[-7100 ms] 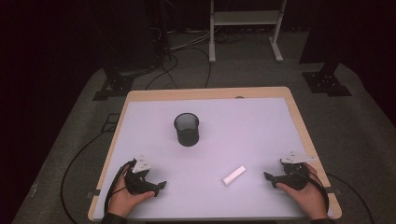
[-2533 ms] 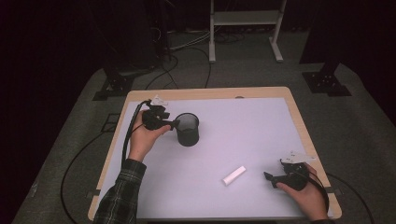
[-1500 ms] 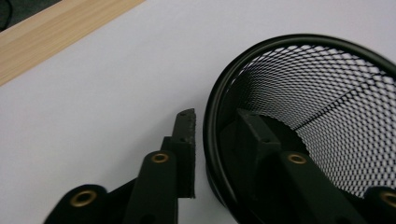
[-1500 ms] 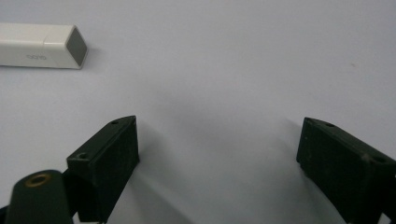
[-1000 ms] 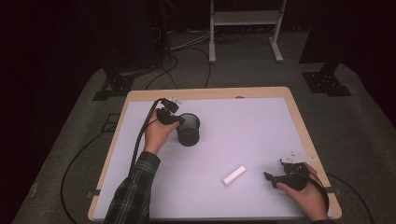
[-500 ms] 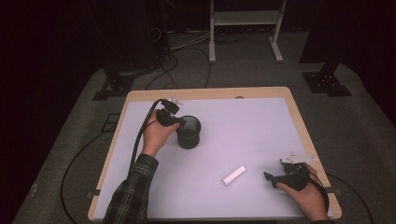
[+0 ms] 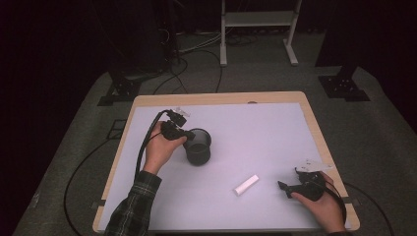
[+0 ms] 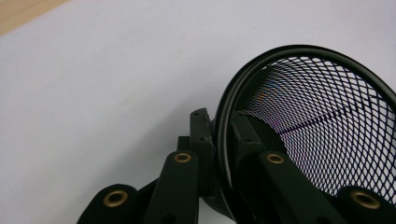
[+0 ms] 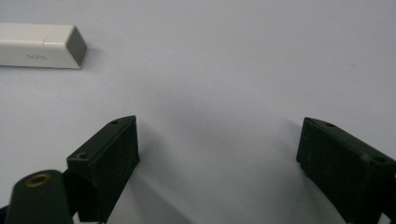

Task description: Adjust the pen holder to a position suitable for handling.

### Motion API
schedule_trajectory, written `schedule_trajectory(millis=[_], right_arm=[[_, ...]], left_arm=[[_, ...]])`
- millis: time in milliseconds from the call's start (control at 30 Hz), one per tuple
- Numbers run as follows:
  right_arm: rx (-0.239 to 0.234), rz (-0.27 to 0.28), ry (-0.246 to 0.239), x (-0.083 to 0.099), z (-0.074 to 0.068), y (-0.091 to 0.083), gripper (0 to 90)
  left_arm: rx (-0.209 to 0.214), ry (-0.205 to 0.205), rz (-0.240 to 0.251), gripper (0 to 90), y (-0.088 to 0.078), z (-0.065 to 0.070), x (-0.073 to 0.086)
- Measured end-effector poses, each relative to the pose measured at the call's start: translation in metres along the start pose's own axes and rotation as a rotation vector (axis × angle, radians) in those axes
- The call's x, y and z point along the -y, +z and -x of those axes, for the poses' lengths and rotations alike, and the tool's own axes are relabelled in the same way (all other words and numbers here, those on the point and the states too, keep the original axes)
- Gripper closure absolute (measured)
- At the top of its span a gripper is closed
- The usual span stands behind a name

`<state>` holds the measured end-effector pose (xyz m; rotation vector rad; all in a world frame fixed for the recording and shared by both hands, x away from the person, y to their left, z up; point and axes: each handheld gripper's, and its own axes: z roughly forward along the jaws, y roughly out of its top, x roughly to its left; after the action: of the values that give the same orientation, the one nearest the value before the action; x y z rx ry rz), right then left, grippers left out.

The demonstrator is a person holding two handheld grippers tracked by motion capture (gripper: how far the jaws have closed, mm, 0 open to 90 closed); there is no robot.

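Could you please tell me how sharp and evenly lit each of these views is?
High view: the pale lilac table top is bright, the surroundings nearly black. Left gripper view: the black wire-mesh cup is crisp, the near tongs soft. Right gripper view: the white rectangular block is sharp, with soft shadows under the tongs.

L gripper [image 7: 183, 133] clamped shut, arm stretched fwd; R gripper [image 7: 290, 181] jaws wide, resting low.

faint grey print on the white stick [image 9: 39, 45], unreadable.
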<state>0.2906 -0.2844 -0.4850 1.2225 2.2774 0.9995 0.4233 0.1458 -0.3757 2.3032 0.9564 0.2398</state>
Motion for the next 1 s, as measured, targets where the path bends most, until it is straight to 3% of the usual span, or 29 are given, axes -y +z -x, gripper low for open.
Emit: schedule_trajectory(millis=[367, 600, 1000], right_arm=[[0.000, 0.000, 0.000, 0.000, 0.000, 0.000, 11.9], [0.001, 0.000, -0.003, 0.000, 0.000, 0.000, 11.9], [0.001, 0.000, -0.001, 0.000, 0.000, 0.000, 11.9]], left_arm=[[0.010, 0.002, -0.022, 82.5, -0.009, 0.014, 0.016], [0.058, 0.009, -0.016, 82.5, -0.012, 0.024, 0.023], [0.077, 0.028, -0.034, 82.5, -0.010, 0.039, 0.034]])
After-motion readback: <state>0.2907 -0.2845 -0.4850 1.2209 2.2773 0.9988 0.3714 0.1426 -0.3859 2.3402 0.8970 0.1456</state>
